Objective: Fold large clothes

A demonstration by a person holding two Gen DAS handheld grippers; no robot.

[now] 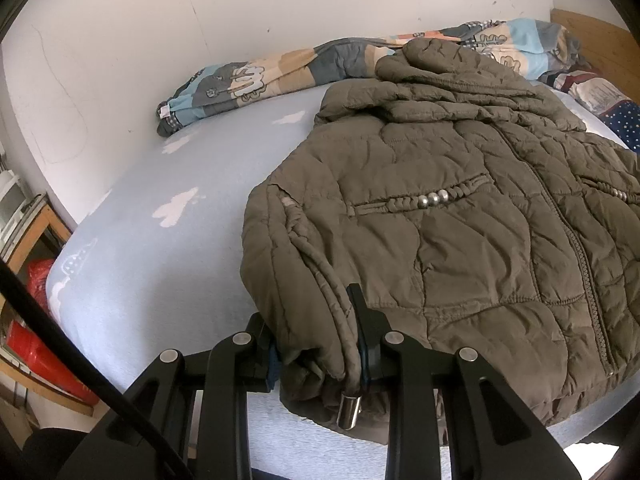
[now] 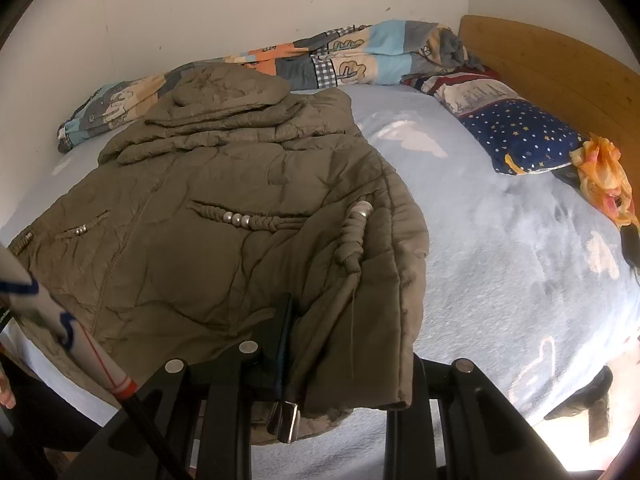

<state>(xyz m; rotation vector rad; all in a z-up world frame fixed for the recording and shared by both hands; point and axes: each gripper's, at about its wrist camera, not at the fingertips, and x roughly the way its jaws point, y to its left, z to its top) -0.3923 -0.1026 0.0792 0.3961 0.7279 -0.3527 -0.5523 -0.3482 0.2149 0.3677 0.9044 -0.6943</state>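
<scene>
A large olive quilted jacket [image 1: 460,220] lies front up on the bed, hood toward the wall. It also shows in the right wrist view [image 2: 224,208]. My left gripper [image 1: 316,344] is shut on the jacket's bottom left hem corner, with bunched fabric and a metal cord end between the fingers [image 1: 368,328]. My right gripper [image 2: 344,364] is shut on the bottom right hem corner; the fabric drapes over it and hides the right finger.
The bed has a light blue sheet [image 1: 160,264] with white cloud shapes. A rolled patterned duvet [image 1: 248,76] lies along the wall. Pillows [image 2: 516,132] and an orange cloth [image 2: 604,176] lie by the wooden headboard [image 2: 552,64]. Shelves with red items [image 1: 36,320] stand left of the bed.
</scene>
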